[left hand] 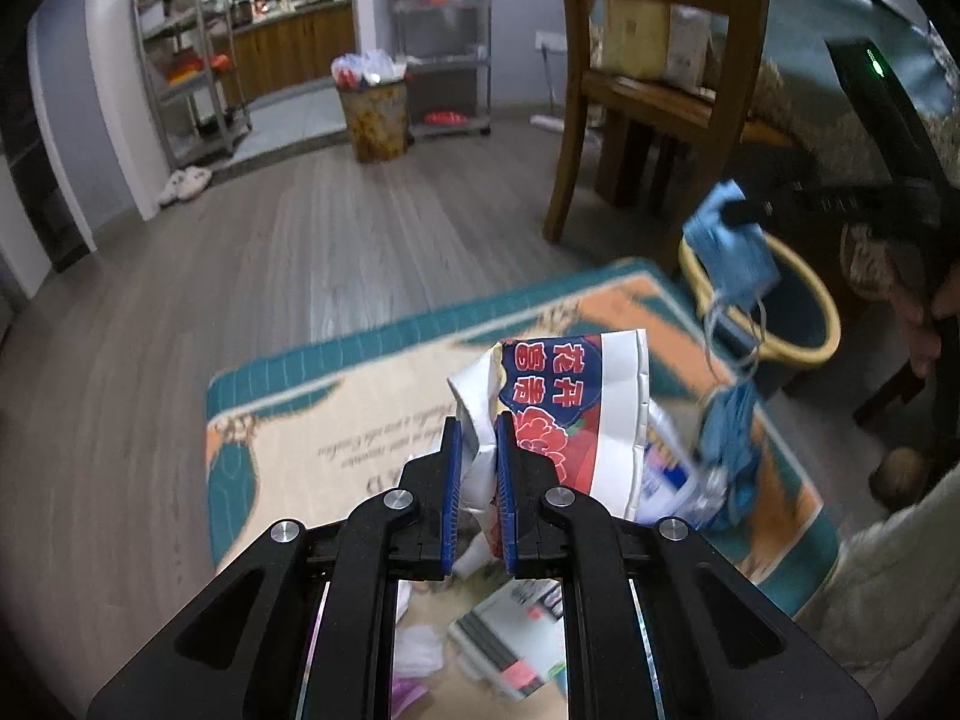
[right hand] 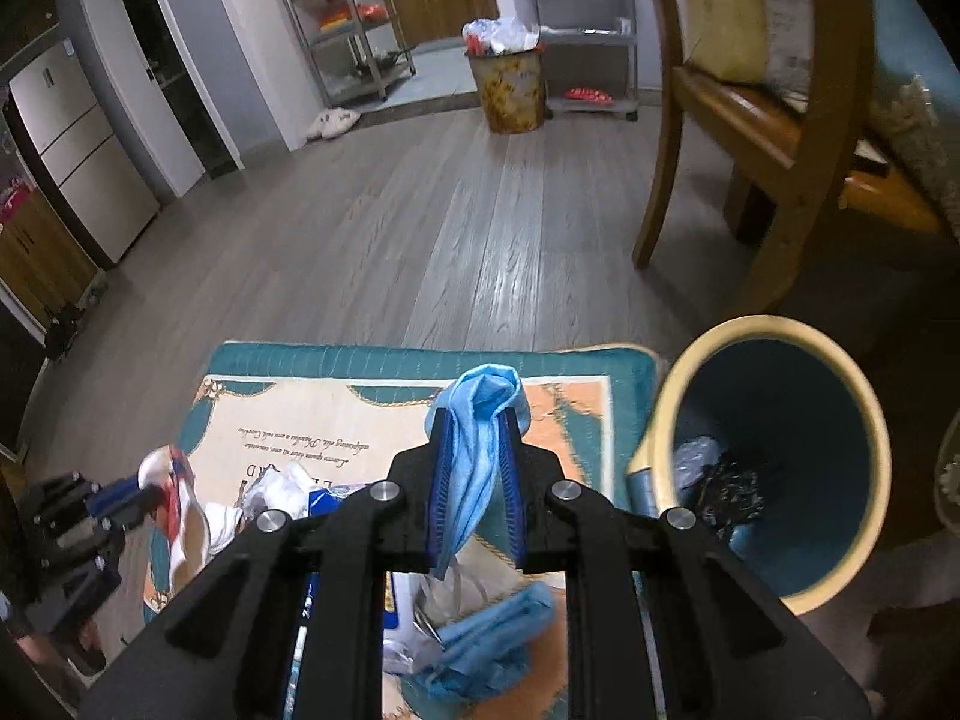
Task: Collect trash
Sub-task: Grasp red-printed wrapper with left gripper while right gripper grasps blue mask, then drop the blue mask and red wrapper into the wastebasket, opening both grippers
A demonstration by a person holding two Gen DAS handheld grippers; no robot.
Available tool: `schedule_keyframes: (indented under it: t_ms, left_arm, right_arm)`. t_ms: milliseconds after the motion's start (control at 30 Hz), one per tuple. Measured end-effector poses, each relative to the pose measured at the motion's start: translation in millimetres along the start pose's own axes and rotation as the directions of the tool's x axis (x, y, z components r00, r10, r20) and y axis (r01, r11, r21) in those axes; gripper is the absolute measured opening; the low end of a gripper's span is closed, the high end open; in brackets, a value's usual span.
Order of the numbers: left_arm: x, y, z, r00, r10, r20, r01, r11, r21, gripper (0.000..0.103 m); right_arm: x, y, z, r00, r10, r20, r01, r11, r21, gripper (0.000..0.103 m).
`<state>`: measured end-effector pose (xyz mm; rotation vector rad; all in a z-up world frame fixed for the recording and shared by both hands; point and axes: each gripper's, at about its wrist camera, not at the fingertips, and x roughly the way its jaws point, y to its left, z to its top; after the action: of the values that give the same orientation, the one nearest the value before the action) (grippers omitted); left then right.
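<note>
Right gripper (right hand: 477, 468) clamps crumpled blue face mask (right hand: 480, 450); left gripper (left hand: 478, 480) clamps red-white printed wrapper (left hand: 558, 414). Yellow-rimmed teal bin (right hand: 774, 324) nearly empty; more litter on rug (right hand: 372, 360).

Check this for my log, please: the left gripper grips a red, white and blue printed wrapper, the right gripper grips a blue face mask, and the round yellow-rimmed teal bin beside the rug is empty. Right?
Not quite. The round yellow-rimmed teal bin already has trash at its bottom, seen in the right wrist view. The rest holds: the left gripper grips the red, white and blue printed wrapper, and the right gripper grips the blue face mask.
</note>
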<state>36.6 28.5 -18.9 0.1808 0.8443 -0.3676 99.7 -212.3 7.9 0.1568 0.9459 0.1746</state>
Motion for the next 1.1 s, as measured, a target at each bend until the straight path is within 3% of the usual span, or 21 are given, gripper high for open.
schedule_keyframes:
  t_ms: [300,500,767,1100]
  left_arm:
    - [10,-37,30,0.998,-0.058,0.017,0.058,0.998,0.0,0.013]
    - [22,-64,63,0.992,-0.105,0.068,0.107,0.994,-0.022,0.013]
    - [50,-118,95,0.98,-0.177,0.091,0.178,0.984,-0.003,0.013]
    - [114,-193,103,0.969,-0.248,0.004,0.247,0.966,0.08,0.013]
  right_arm:
    - [-34,-49,-14,0.998,-0.05,0.025,0.049,0.998,0.049,0.015]
    - [-62,-88,-14,0.992,-0.073,0.104,0.06,0.991,0.121,0.015]
    - [-65,-161,-23,0.984,-0.154,0.093,0.132,0.97,0.202,0.015]
    - [-34,-220,-33,0.976,-0.218,0.019,0.207,0.948,0.24,0.015]
